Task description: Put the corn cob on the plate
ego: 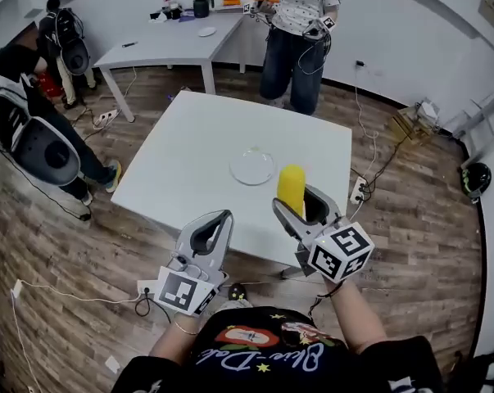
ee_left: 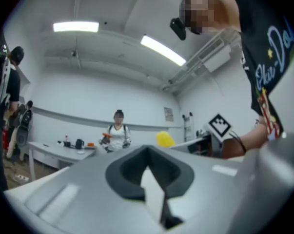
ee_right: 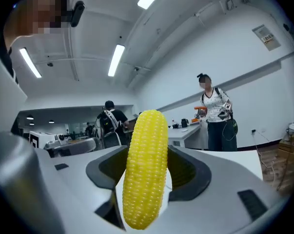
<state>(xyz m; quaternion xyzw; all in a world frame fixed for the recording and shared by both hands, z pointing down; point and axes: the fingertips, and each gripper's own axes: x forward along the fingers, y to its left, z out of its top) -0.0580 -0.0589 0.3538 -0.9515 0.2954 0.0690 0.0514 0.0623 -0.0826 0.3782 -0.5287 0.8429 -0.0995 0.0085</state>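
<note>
A yellow corn cob (ego: 292, 188) stands upright between the jaws of my right gripper (ego: 300, 201), which is shut on it above the near right part of the white table (ego: 189, 137). In the right gripper view the corn cob (ee_right: 147, 169) fills the gap between the jaws. A clear glass plate (ego: 253, 167) lies on the table just beyond and left of the cob. My left gripper (ego: 214, 226) hovers at the table's near edge, jaws together with nothing in them. The left gripper view shows the cob (ee_left: 165, 139) off to the right.
A person (ego: 300, 31) with grippers stands beyond the table's far side. A second white table (ego: 169, 43) with a kettle and small items is at the back left. Someone with gear (ego: 33, 137) stands at the left. Cables lie on the wooden floor.
</note>
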